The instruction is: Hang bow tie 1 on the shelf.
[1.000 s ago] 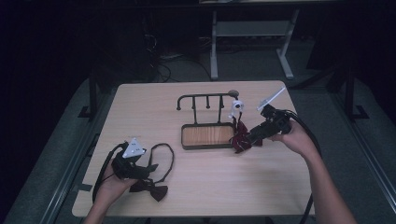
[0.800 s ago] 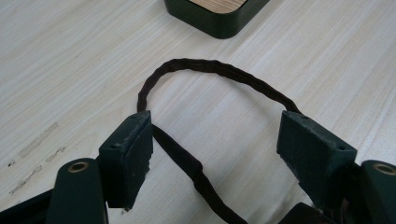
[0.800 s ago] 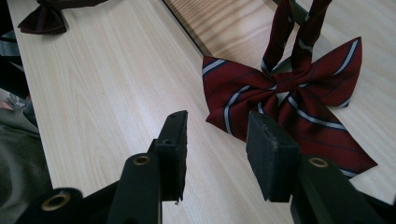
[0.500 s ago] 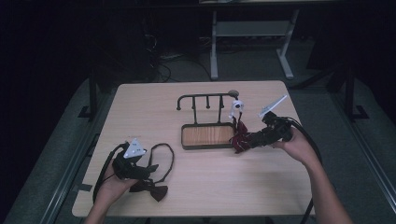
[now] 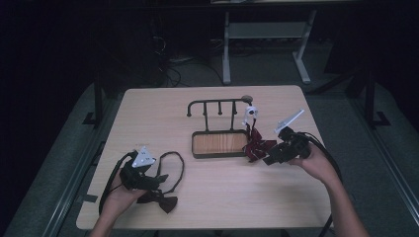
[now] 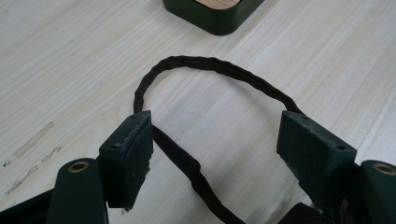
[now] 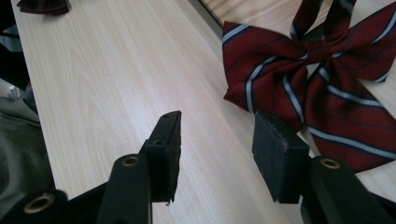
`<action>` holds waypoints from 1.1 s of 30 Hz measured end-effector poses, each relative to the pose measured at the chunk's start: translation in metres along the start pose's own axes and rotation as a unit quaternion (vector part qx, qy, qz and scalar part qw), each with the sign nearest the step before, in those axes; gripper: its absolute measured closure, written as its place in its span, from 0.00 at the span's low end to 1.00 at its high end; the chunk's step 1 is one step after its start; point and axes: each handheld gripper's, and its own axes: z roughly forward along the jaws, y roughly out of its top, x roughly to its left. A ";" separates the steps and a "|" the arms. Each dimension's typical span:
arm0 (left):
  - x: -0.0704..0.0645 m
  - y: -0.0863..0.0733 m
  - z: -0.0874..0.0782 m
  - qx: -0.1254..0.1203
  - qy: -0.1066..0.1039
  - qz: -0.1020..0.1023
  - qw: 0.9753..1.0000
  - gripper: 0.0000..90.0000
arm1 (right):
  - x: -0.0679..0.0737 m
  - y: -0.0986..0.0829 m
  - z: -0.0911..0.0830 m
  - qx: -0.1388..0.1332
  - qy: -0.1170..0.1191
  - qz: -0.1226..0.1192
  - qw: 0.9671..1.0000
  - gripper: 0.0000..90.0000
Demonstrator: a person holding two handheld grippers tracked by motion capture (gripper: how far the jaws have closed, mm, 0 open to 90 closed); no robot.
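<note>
A dark red bow tie with pale stripes (image 5: 257, 144) lies against the right end of the wooden tray (image 5: 197, 150) of a black hook rack (image 5: 217, 103); its straps run up toward a white tag (image 5: 250, 112). My right gripper (image 5: 270, 159) is open just right of it. In the right gripper view the striped tie (image 7: 327, 88) lies beyond the right jaw of that gripper (image 7: 219, 149). A dark bow tie (image 5: 159, 201) lies at the front left, its strap loop (image 5: 174, 163) spread out. My left gripper (image 5: 159, 178) stands open over the strap (image 6: 187, 163), nothing pinched between its jaws (image 6: 215, 154).
The rack's tray corner (image 6: 210, 14) lies just beyond the strap loop. The table's front edge (image 5: 207, 228) is close to the dark tie. A metal stand (image 5: 267, 49) is on the floor behind the table. Cables trail from both grippers.
My right hand and gripper have drawn back a little toward the person's side, away from the rack. The striped tie and the left hand have stayed put.
</note>
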 end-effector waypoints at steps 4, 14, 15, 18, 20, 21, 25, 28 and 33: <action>0.000 0.000 0.000 0.000 0.000 0.000 1.000 0.31 | 0.002 -0.005 0.001 -0.001 0.002 -0.001 1.000 0.56; 0.002 0.000 0.001 0.001 -0.001 0.000 1.000 0.31 | 0.008 -0.018 0.006 -0.004 0.000 -0.002 1.000 0.54; 0.002 0.000 0.001 0.001 -0.001 -0.002 1.000 0.31 | 0.010 -0.019 0.006 -0.004 0.000 -0.003 1.000 0.54; 0.002 0.000 0.001 0.002 -0.001 -0.003 1.000 0.31 | 0.011 -0.020 0.006 -0.005 0.001 -0.003 1.000 0.54; 0.002 0.000 0.001 0.002 -0.001 -0.003 1.000 0.31 | 0.013 -0.021 0.007 -0.006 0.000 -0.005 1.000 0.53; 0.003 0.000 0.001 0.002 -0.001 -0.003 1.000 0.31 | 0.015 -0.023 0.007 -0.005 0.000 -0.005 1.000 0.53; 0.003 0.000 0.002 0.004 -0.001 -0.004 1.000 0.31 | 0.017 -0.025 0.009 -0.004 0.001 -0.009 1.000 0.53; 0.003 0.000 0.002 0.005 -0.001 -0.005 1.000 0.31 | 0.018 -0.029 0.011 -0.011 0.003 -0.009 1.000 0.53; 0.003 0.000 0.002 0.007 0.001 -0.005 1.000 0.31 | 0.023 -0.034 0.013 -0.010 0.008 -0.013 1.000 0.52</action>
